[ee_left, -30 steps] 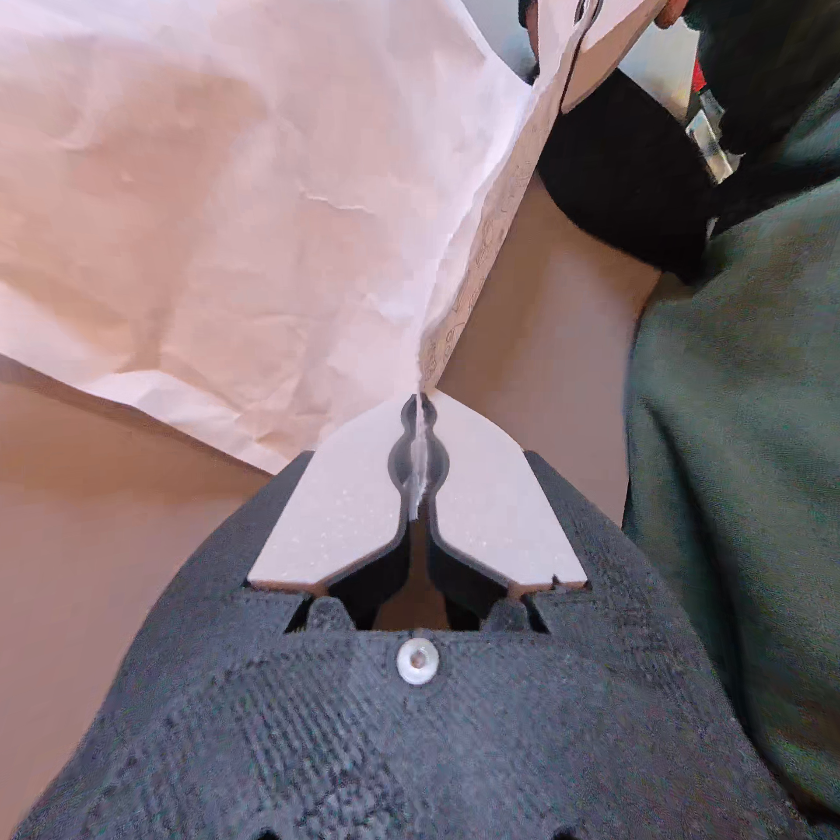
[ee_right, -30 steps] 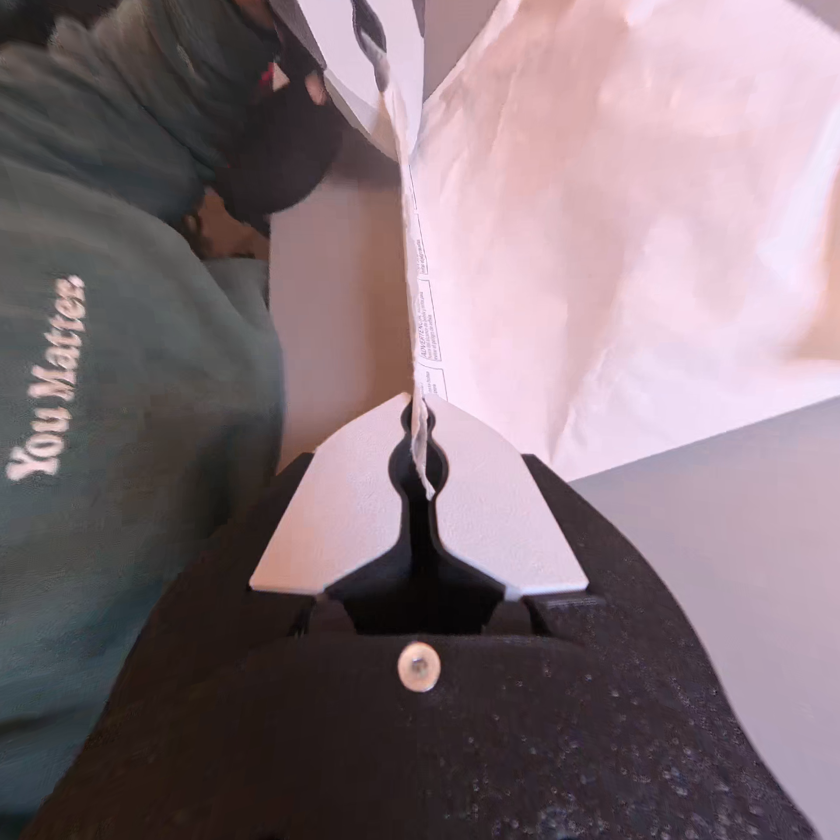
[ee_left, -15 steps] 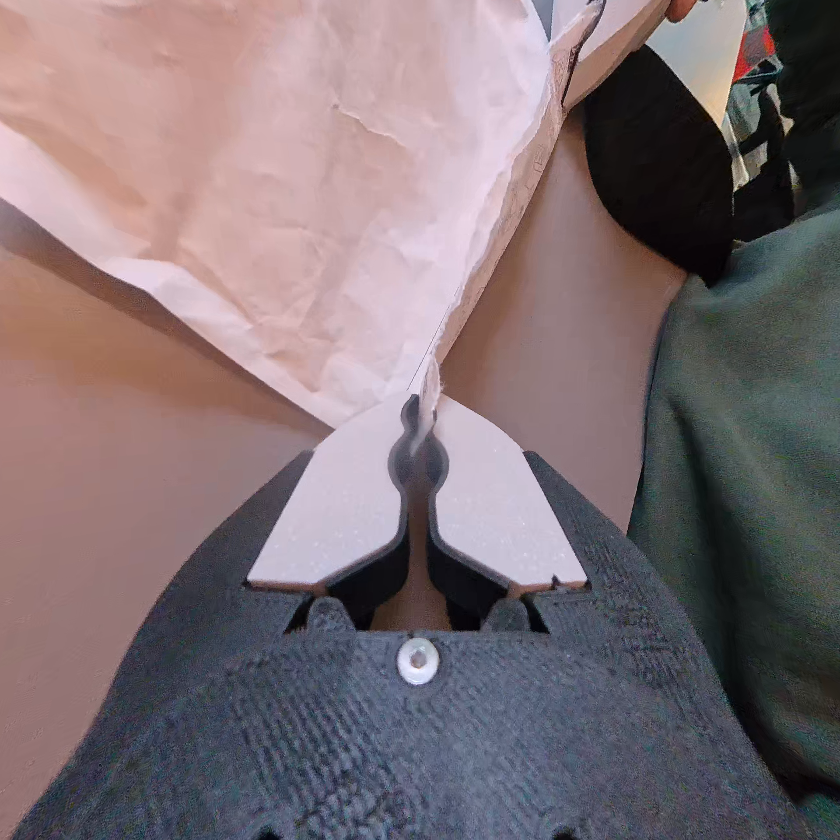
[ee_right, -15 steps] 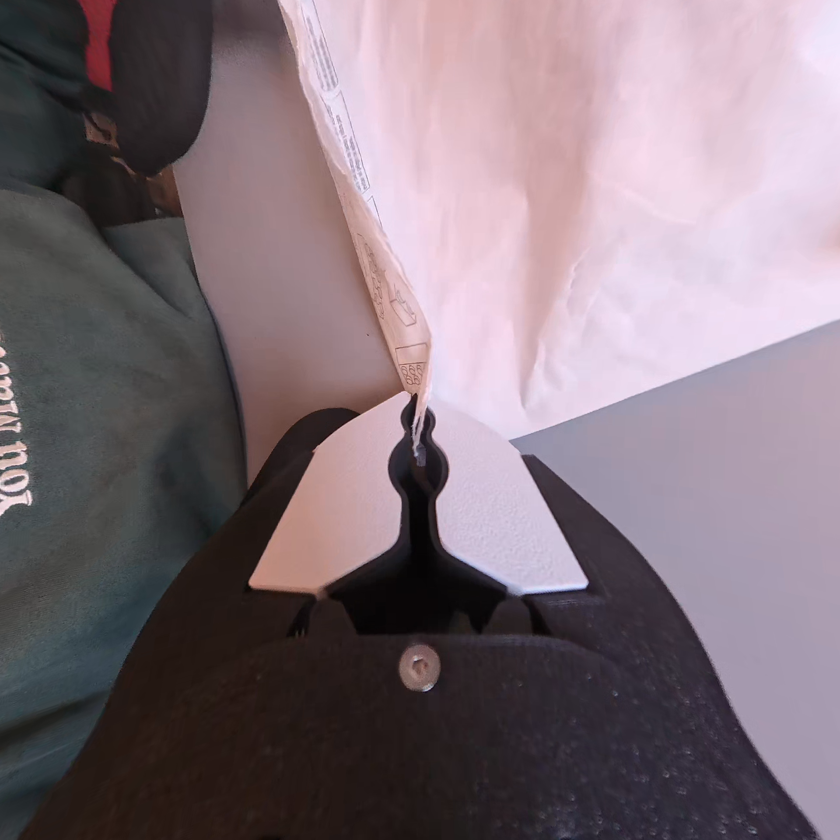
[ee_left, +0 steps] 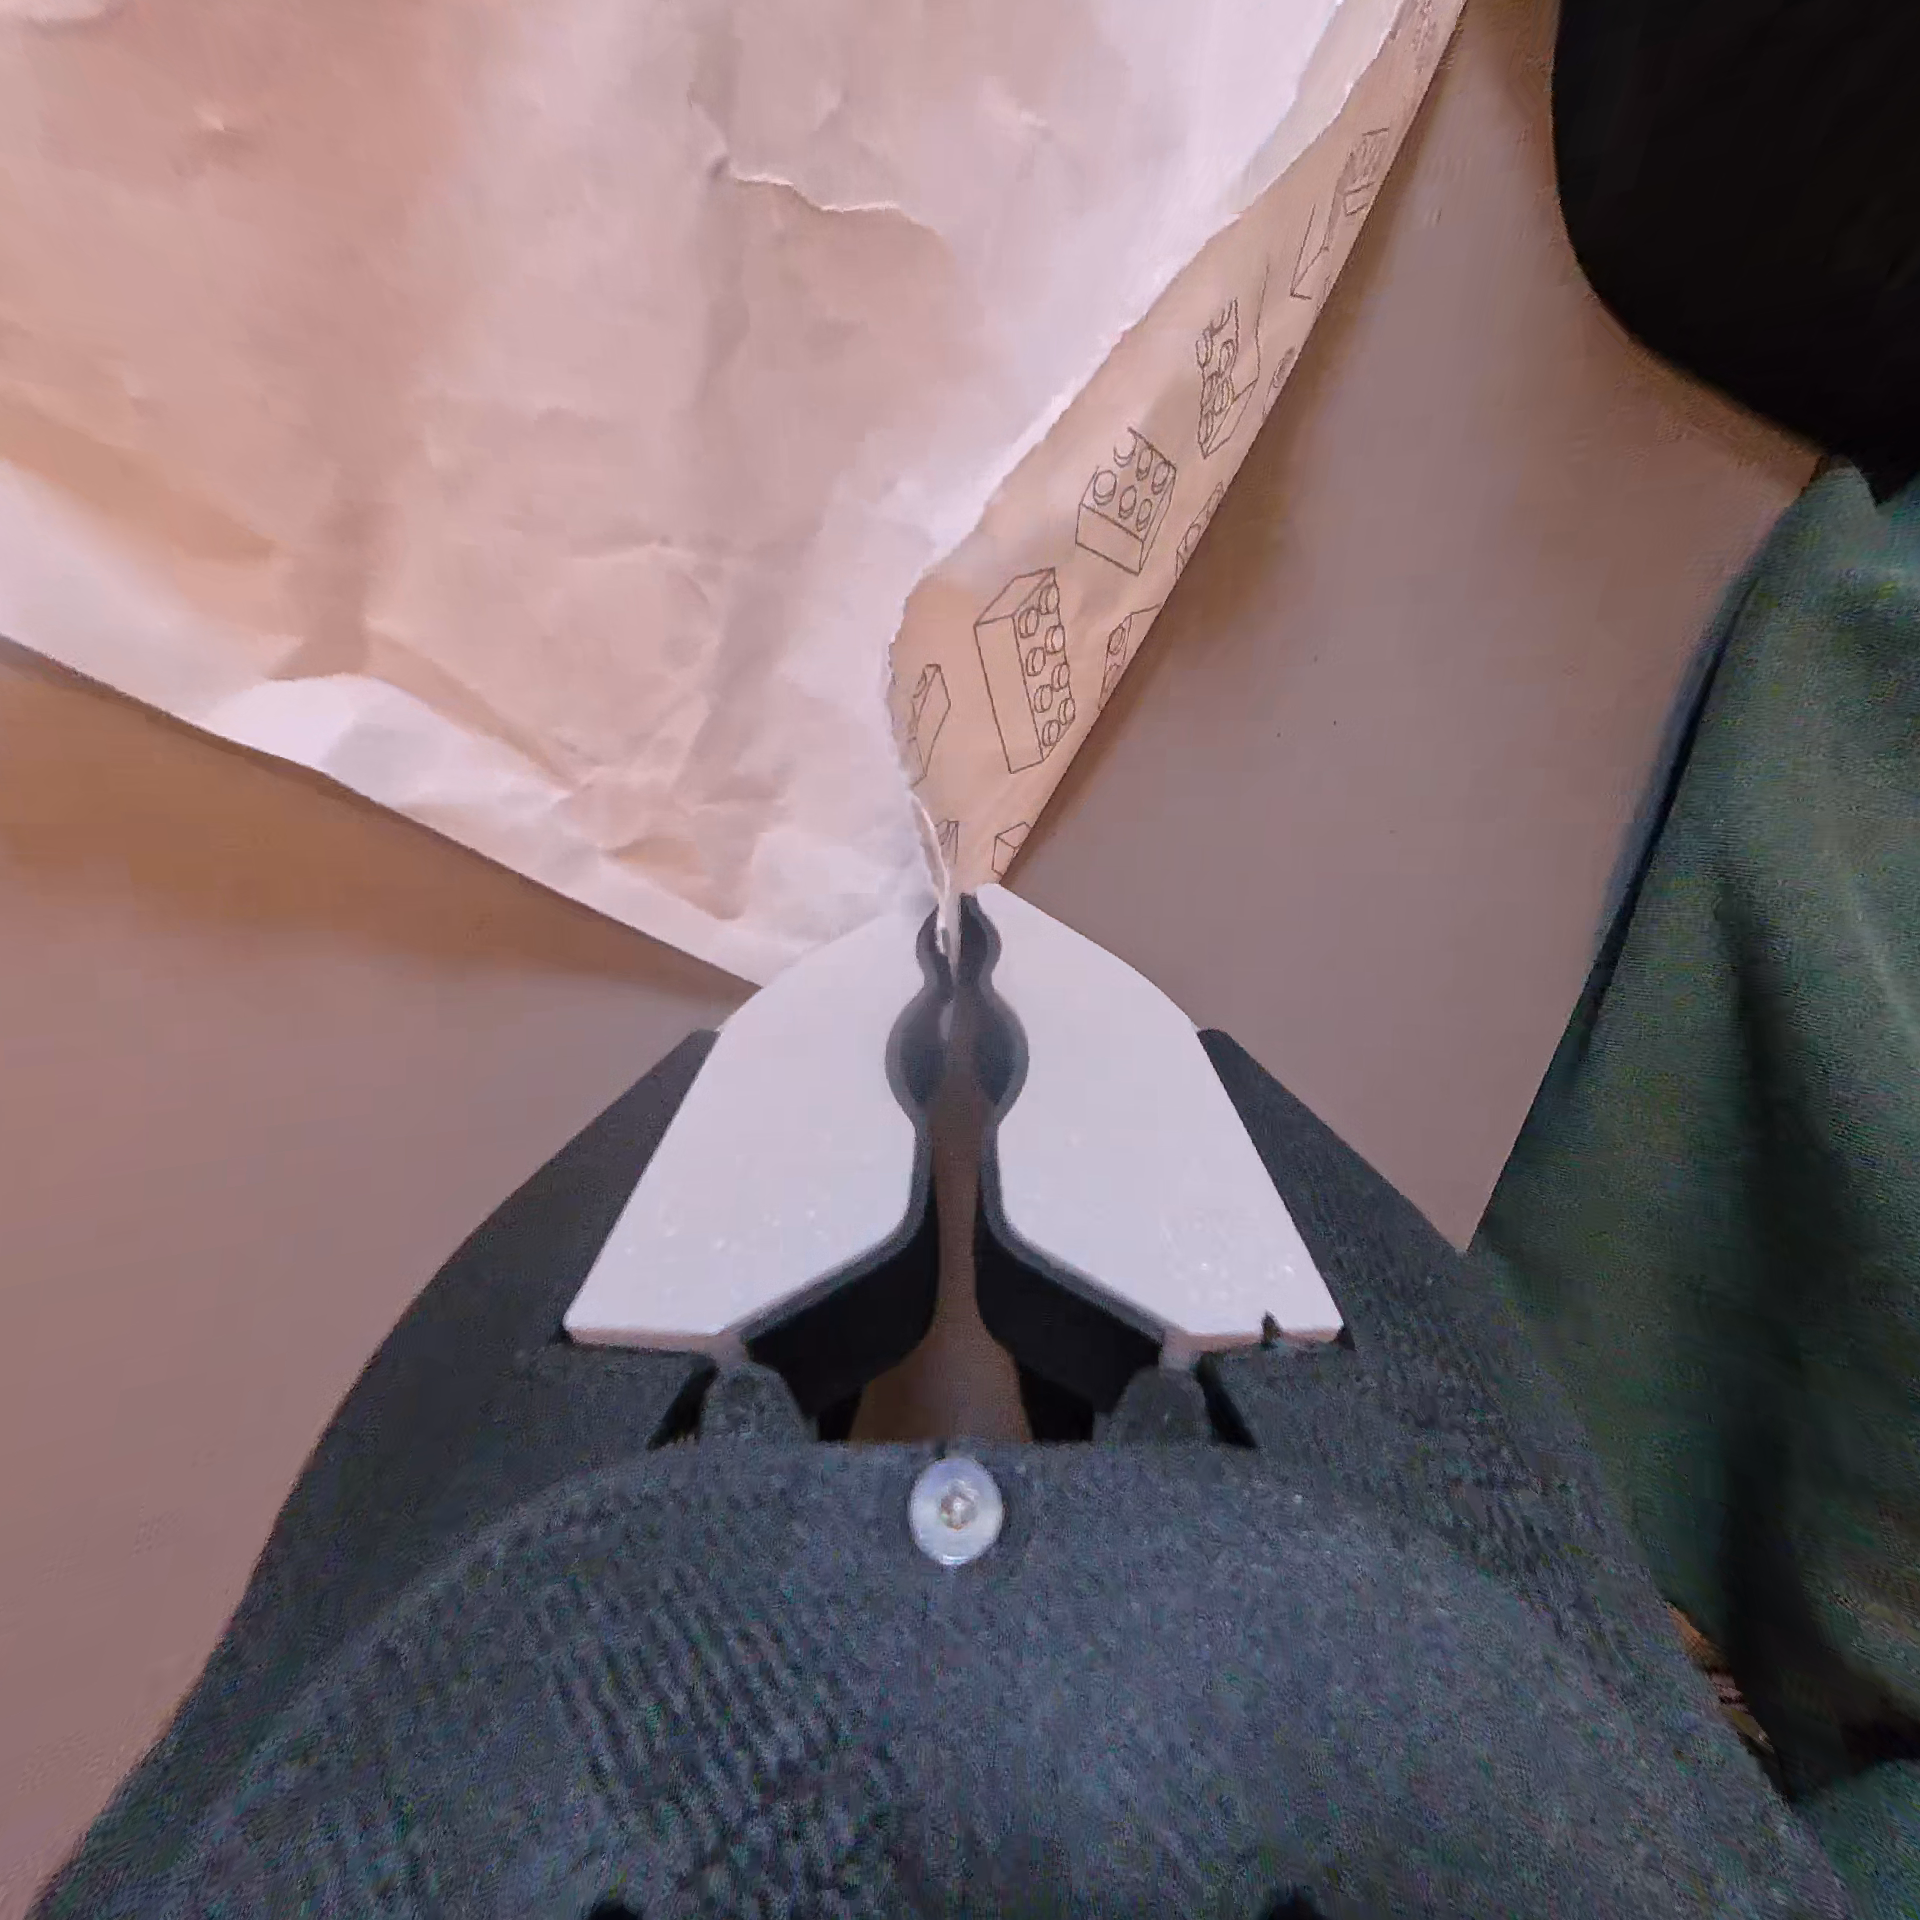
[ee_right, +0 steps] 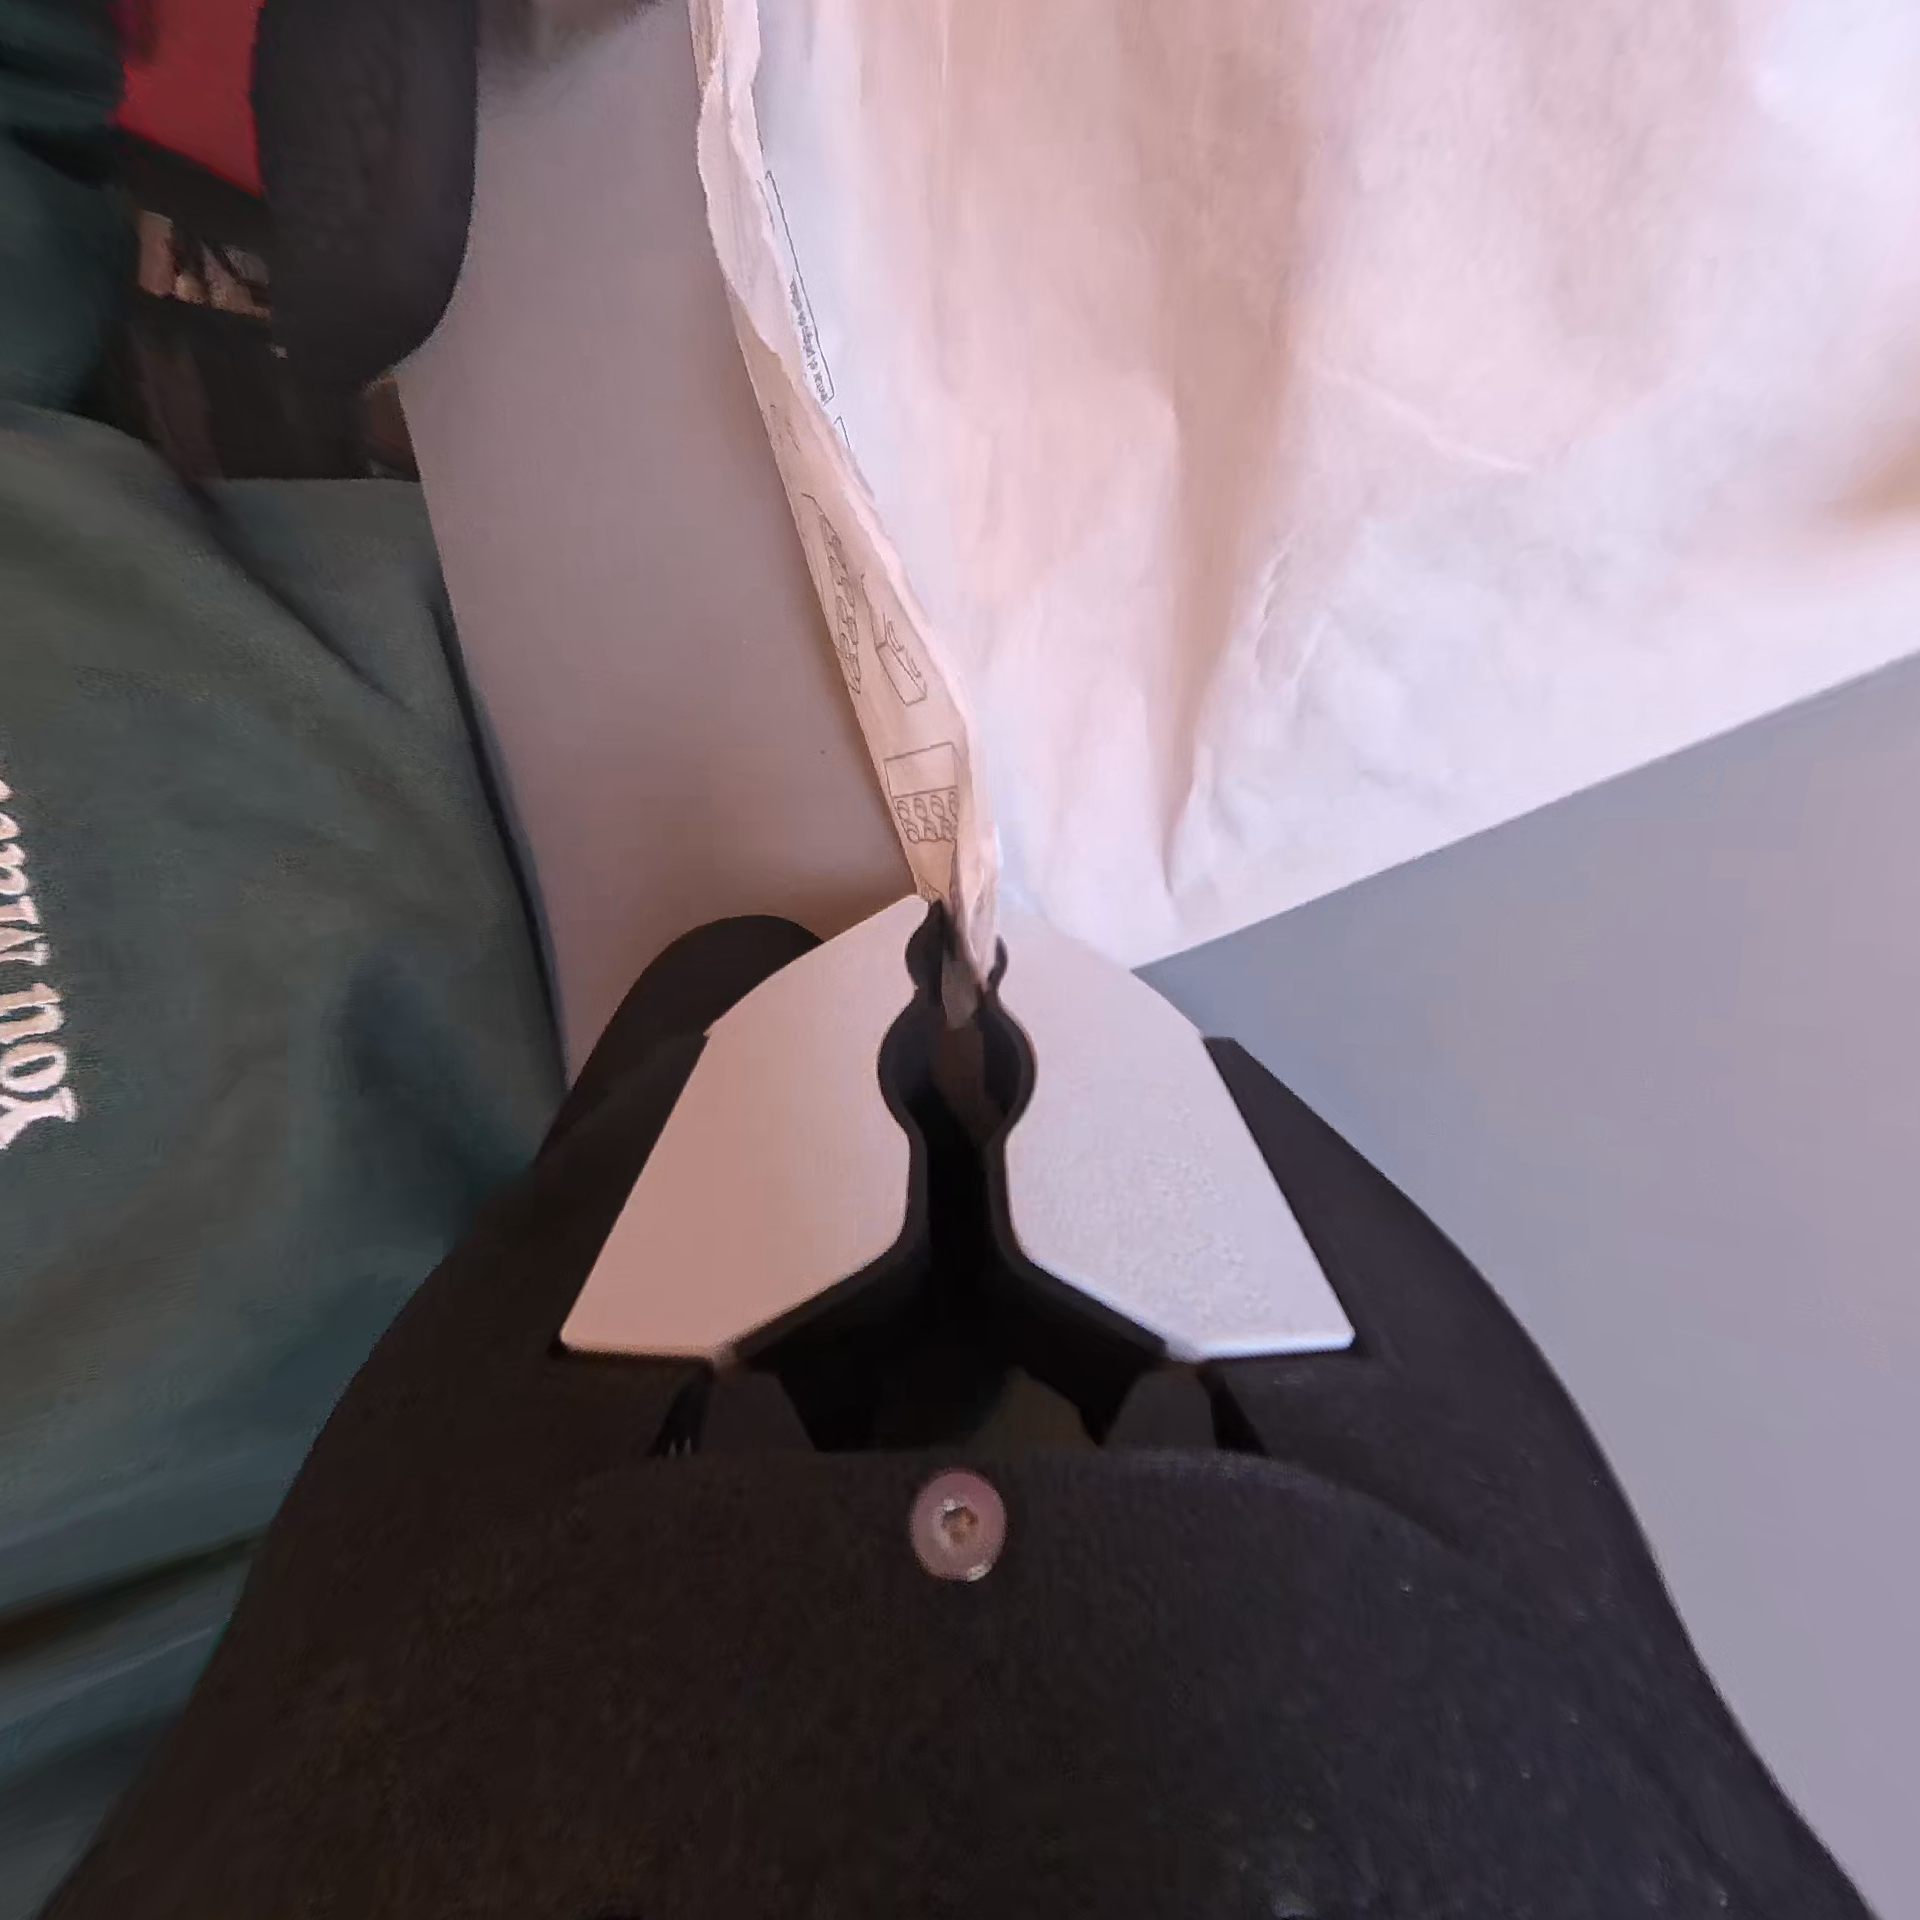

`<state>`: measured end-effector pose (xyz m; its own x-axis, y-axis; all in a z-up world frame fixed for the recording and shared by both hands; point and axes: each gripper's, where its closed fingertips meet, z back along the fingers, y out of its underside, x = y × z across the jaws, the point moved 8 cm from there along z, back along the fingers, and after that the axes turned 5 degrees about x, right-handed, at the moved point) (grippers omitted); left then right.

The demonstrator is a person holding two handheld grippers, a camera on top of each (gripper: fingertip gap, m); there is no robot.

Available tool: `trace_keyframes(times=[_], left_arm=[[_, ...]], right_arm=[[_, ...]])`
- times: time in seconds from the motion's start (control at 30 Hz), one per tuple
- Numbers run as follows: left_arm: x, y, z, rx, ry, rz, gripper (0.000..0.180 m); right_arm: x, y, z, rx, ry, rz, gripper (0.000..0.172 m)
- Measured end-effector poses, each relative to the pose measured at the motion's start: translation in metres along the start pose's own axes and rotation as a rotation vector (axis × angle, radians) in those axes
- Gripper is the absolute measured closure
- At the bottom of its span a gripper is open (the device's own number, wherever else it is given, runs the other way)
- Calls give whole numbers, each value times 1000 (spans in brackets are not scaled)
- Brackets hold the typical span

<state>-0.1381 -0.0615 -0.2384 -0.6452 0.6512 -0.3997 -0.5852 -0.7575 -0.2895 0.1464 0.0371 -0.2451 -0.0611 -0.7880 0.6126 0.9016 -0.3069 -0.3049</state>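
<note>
The desk fills the background of both views as a plain, smooth surface, tan under warm light in the left wrist view and grey-blue at the right of the right wrist view.

A person's green sweatshirt occupies the right edge of the left wrist view and the left side of the right wrist view, where it bears pale lettering. A dark rounded object lies beyond it near the desk's edge.

A white paper bag, creased and crumpled, hangs above the desk and spans most of the upper part of each view. Its torn edge exposes a face printed with line drawings of studded toy bricks, seen also as a narrow strip in the right wrist view.

The left gripper has its pale fingers together, clamped on a thin torn corner of the paper bag at the very tips.

The right gripper has its fingers nearly together, with the lower edge of the paper bag passing between the tips; whether they press on the paper cannot be told.
</note>
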Motion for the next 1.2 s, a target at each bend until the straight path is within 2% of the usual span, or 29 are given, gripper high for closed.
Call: trace_keyframes(times=[0.07, 0.13, 0.2, 0.27, 0.33, 0.4, 0.47, 0.57, 0.63, 0.77, 0.93, 1.2], left_arm=[[-2, -2, 0, 22, -22, -7, 179], [-2, -3, 0, 33, -27, 2, 179], [-1, -3, 0, 38, -21, 19, 179], [-1, -3, 0, 36, -10, 41, 179], [0, -3, 0, 34, 0, 59, 180], [0, -3, 0, 39, 1, 64, 180], [0, -4, 0, 43, -2, 60, 180], [1, -3, 0, 29, 1, 57, 180], [1, -1, 0, 12, 2, 52, 179], [2, 1, -1, -18, 16, 33, 179], [4, 4, -1, -43, 46, 24, 179], [4, 4, 0, -47, 39, 12, 179]], right_arm=[[2, 3, 4, -36, 90, 70, 164], [7, 5, 11, -58, 255, 184, 160], [21, 2, 27, -109, 431, 293, 163], [48, -8, 45, -211, 565, 411, 167], [84, -20, 48, -278, 604, 550, 171], [112, -33, 27, -254, 583, 665, 172], [123, -47, -12, -187, 557, 722, 172], [102, -73, -68, -71, 618, 731, 172], [82, -90, -88, -19, 632, 688, 172], [70, -112, -92, -6, 494, 566, 172], [63, -124, -86, -47, 358, 457, 172], [57, -128, -92, 34, 366, 440, 172]])
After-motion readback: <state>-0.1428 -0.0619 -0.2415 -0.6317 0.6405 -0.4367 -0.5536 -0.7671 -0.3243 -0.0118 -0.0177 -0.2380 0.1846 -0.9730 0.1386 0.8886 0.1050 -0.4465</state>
